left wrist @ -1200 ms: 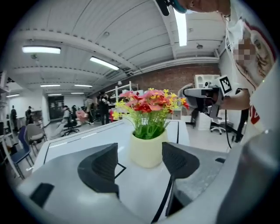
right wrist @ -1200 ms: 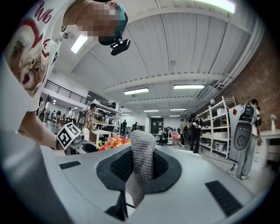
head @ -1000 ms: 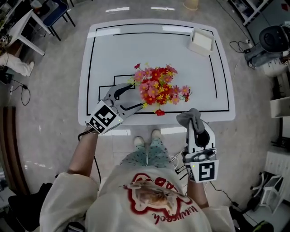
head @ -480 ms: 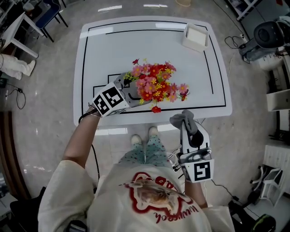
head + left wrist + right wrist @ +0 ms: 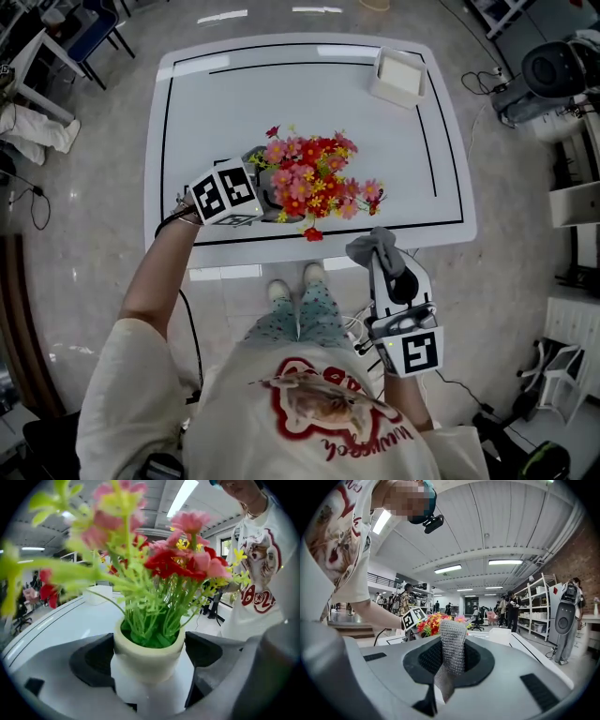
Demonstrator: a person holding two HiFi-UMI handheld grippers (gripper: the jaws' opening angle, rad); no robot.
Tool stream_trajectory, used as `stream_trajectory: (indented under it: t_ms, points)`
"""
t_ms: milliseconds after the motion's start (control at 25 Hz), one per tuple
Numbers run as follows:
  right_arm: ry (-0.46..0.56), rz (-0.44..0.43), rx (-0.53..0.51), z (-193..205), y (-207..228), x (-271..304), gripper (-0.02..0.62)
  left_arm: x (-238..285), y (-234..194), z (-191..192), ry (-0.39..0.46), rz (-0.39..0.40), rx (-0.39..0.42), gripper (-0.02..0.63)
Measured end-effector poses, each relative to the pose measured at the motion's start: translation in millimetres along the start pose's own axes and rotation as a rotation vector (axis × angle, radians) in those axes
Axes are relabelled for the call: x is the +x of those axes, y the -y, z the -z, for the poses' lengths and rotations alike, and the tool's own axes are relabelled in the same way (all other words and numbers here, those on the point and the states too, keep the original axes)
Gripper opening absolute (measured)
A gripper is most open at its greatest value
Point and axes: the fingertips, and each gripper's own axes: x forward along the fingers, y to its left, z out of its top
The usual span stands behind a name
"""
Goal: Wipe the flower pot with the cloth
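L tongs (image 5: 150,649) wide open, jaws just been opening, and the flower pot (image 5: 148,663) stands upright btwn them, one pad each side of its rim. Pads look just beside the rim; can't tell if either actually touches, no squeeze visible, so I call it not gripped. Pot is cream/off-white w/ green stems and red, pink & yellow flowers (image 5: 309,178) spreading over it; from the head view the blooms hide most of the pot. It sits on the white desk (image 5: 375,150), nearer the desk's near edge than the far one and left of the middle, inside the black border line. L tongs come in from the desk's left side, tilted down, marker cube up. R tongs (image 5: 449,667) are closed on the grey cloth (image 5: 452,644): a knit strip pinched btwn the pads, top end poking up past the tips, lower end hanging down. R tongs are off the desk, just past its near edge toward the right, close to my body, roughly level, well apart from the pot. Cloth not touching the pot. Small white box (image 5: 397,77) sits at the desk's far right corner.
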Motion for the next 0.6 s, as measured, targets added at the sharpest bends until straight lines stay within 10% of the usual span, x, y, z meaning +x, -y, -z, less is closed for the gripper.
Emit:
stream_trajectory:
  t_ms: [240,600]
  points:
    - [-0.023,-0.022,0.000,14.7,-2.0,9.1,0.031,3.5,-2.7,1.9,0.034,-0.020,0.037,0.463]
    - [-0.064,0.008,-0.001,33.1,36.0,41.2,0.031,15.2,-22.3,-25.4,0.040,-0.075,-0.270,0.463]
